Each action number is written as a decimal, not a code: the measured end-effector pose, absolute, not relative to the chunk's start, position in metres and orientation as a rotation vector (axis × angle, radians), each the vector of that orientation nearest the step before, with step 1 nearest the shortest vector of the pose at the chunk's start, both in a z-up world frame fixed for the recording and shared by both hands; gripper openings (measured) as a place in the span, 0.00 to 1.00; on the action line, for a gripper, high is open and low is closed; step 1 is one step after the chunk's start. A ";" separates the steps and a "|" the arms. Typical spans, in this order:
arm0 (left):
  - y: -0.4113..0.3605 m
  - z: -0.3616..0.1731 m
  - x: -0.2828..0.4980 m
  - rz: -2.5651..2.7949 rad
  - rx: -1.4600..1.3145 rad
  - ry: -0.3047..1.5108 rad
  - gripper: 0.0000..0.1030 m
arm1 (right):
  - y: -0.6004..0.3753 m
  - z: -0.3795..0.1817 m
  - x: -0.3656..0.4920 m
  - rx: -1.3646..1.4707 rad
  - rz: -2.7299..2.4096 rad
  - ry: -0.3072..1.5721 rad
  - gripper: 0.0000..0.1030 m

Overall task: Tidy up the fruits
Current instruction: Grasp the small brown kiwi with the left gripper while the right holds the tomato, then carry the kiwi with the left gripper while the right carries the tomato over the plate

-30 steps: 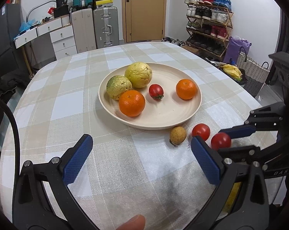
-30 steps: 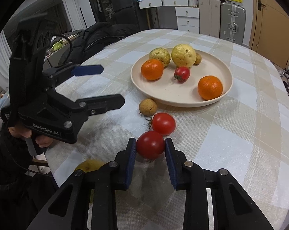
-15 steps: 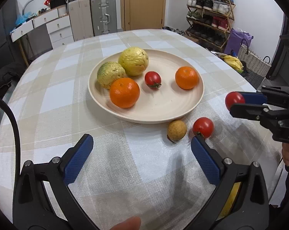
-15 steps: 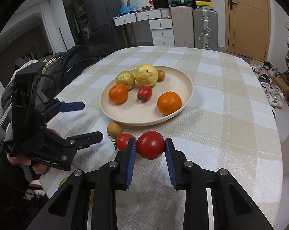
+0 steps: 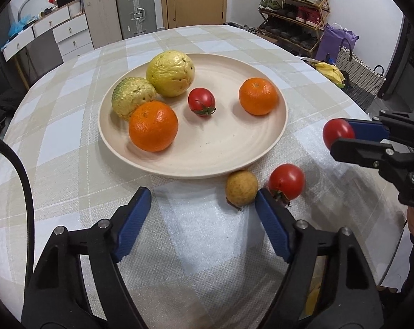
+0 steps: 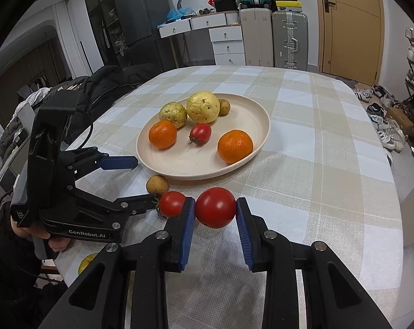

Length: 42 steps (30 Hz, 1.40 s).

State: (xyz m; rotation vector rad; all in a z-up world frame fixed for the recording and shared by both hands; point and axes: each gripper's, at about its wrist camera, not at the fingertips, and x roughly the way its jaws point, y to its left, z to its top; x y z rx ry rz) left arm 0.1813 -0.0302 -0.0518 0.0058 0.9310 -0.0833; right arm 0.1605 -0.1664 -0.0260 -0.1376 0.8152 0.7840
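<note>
right gripper (image 6: pixel 215 219) jaws clamp tomato (image 6: pixel 215 207) | left gripper (image 5: pixel 201 219) jaws wide, near plate (image 5: pixel 261 153)

Large glossy red tomato (image 6: pixel 215 207) clamped between blue-padded jaws of right gripper (image 6: pixel 215 229), lifted off desk. Second red tomato (image 5: pixel 286 181), stem down, and small round tan fruit (image 5: pixel 241 188) on desk just ahead of left gripper's (image 5: pixel 202 229) right jaw, touching neither. Round beige plate (image 5: pixel 264 148) further ahead holds two oranges, two bumpy yellow-green fruits, small tomato.
</note>
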 end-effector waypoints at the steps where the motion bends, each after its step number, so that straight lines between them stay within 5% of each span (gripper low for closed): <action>1: -0.031 -0.052 0.182 -0.088 0.006 0.929 0.70 | -0.166 -0.026 0.161 -0.138 0.785 0.815 0.30; 8: -0.038 -0.050 0.185 -0.110 0.021 0.918 0.54 | -0.166 -0.026 0.161 -0.134 0.784 0.814 0.30; 18: -0.037 -0.049 0.178 -0.124 0.016 0.919 0.47 | -0.166 -0.027 0.160 -0.140 0.788 0.818 0.30; 24: -0.033 -0.047 0.173 -0.135 -0.008 0.912 0.21 | -0.166 -0.028 0.161 -0.138 0.790 0.821 0.30; 42: -0.019 -0.025 0.156 -0.175 -0.051 0.833 0.21 | -0.163 -0.019 0.152 -0.153 0.798 0.766 0.30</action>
